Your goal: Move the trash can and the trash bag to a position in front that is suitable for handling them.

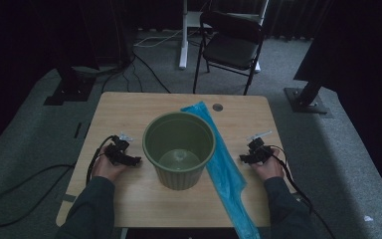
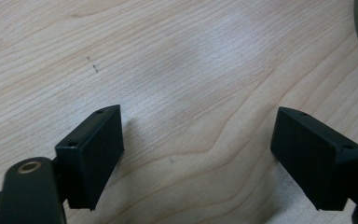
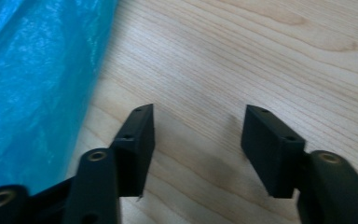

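Sleeved forearms are seen entering low in the high view. From left to right: the left claw (image 1: pixel 124 154) is held released on the surface (image 1: pixel 129 107), the green bin (image 1: pixel 179 149) stands centred, the blue bag (image 1: pixel 224 169) lies just beside it, probably folded, and the right claw (image 1: pixel 253 152) is released. The bag's nearer edge should be pinched first. Its crinkled film (image 3: pixel 32 79) is resolved in the right gripper view.

Bin (image 1: pixel 179 149) mid-table blocks; bag (image 1: pixel 224 169) beside it.
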